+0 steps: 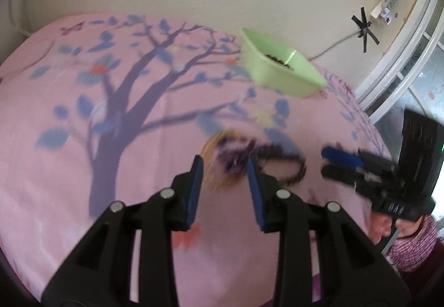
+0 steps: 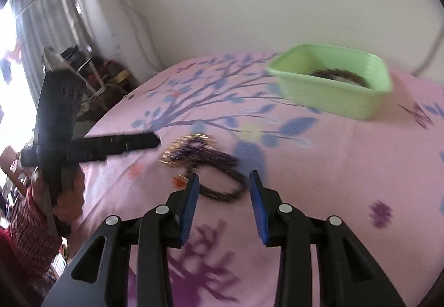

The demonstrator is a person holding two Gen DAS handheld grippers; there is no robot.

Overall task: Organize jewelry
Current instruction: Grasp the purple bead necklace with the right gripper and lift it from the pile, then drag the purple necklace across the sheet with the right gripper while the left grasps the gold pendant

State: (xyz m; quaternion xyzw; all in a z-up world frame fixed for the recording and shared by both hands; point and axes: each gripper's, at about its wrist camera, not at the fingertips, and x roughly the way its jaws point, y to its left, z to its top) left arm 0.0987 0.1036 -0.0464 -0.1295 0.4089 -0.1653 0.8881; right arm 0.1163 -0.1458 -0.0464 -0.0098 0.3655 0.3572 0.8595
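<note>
A pile of jewelry lies on the pink bed sheet: a gold bangle (image 1: 215,165), a purple beaded piece (image 1: 236,157) and a dark beaded necklace loop (image 1: 288,165). My left gripper (image 1: 225,165) is open and empty just over the bangle and purple piece. My right gripper (image 2: 224,179) is open and empty over the dark necklace loop (image 2: 222,182); the gold and purple pieces (image 2: 186,151) lie just beyond it. A green tub (image 1: 280,68) with dark jewelry inside stands further back, also in the right wrist view (image 2: 333,93). Both views are blurred.
The pink sheet (image 1: 69,168) with a purple tree print covers the bed. A wall runs behind it. The right gripper (image 1: 341,165) shows at right in the left view; the left gripper (image 2: 125,143) shows at left in the right view.
</note>
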